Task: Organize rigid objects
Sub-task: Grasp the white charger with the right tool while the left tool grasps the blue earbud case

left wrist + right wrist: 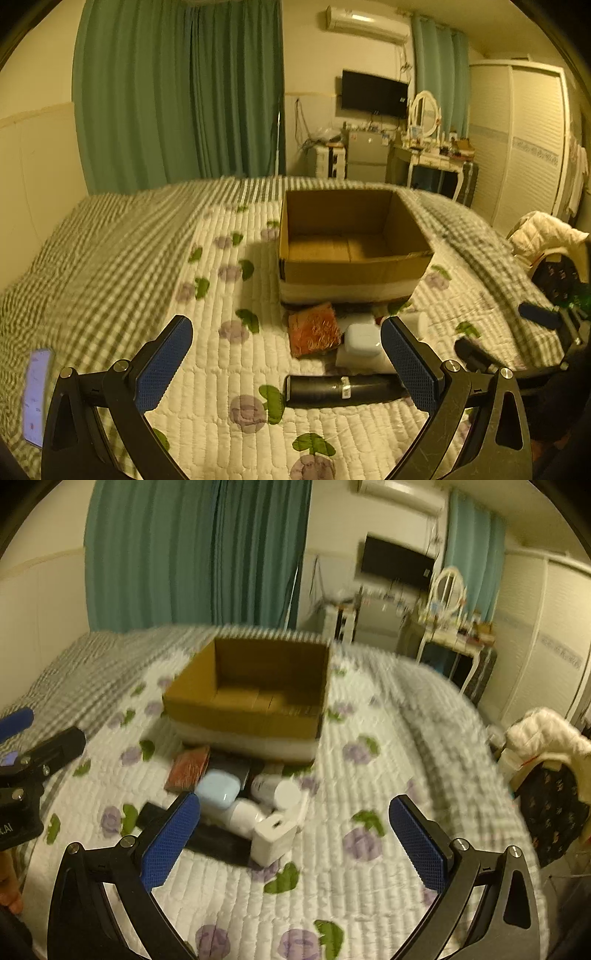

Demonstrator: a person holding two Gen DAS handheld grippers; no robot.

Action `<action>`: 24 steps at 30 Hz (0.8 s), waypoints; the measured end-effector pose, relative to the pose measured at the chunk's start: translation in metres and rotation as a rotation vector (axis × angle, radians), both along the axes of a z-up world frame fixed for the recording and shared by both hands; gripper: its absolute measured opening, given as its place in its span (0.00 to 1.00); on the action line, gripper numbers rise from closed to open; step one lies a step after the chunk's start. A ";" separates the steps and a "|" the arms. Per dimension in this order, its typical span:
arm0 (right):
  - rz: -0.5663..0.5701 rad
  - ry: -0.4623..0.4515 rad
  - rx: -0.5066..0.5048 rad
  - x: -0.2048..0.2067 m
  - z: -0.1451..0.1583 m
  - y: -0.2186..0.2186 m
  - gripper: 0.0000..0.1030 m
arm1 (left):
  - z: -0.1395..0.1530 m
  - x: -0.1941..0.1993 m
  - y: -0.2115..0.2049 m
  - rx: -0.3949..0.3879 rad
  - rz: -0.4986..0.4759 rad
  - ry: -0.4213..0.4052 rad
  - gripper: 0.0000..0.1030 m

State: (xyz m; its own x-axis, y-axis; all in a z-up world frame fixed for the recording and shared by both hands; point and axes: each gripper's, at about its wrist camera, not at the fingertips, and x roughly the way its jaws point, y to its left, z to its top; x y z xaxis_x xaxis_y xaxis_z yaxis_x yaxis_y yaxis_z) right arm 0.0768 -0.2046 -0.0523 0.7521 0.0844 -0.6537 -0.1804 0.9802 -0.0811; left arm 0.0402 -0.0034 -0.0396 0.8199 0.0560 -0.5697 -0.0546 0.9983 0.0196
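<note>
An open, empty cardboard box stands on the quilted bed. In front of it lies a pile of small items: an orange-brown pad, a light blue case, a white block, a white bottle and a black cylinder. My left gripper is open and empty, just above the bed with the black cylinder between its fingers' line. My right gripper is open and empty, hovering near the white block.
A phone lies at the bed's left edge. The other gripper shows at the right edge of the left wrist view and the left edge of the right wrist view. A chair with clothes stands right of the bed.
</note>
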 end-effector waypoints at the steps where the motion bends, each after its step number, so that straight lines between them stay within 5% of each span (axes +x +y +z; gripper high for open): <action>1: 0.002 0.035 -0.002 0.005 -0.009 0.002 1.00 | -0.007 0.003 0.001 -0.006 0.002 0.015 1.00; 10: -0.061 0.232 0.027 0.050 -0.080 0.007 0.88 | -0.064 0.037 0.001 0.033 0.022 0.128 1.00; 14: -0.093 0.299 0.112 0.070 -0.098 0.001 0.69 | -0.078 0.048 -0.001 0.040 0.009 0.148 1.00; 15: -0.103 0.311 0.123 0.073 -0.102 0.000 0.56 | -0.081 0.051 -0.002 0.038 0.007 0.153 1.00; 20: -0.116 0.309 0.163 0.071 -0.095 -0.003 0.33 | -0.093 0.063 -0.013 -0.004 -0.014 0.175 1.00; 24: -0.157 0.239 0.153 0.068 -0.077 -0.010 0.30 | -0.098 0.071 -0.029 -0.049 -0.054 0.175 1.00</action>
State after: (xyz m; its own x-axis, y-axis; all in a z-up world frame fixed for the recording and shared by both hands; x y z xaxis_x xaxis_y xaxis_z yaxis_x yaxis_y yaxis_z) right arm 0.1451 -0.2150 -0.1291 0.5902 0.0903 -0.8022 -0.0224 0.9952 0.0956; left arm 0.1108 -0.0322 -0.1373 0.7091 -0.0162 -0.7049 -0.0014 0.9997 -0.0244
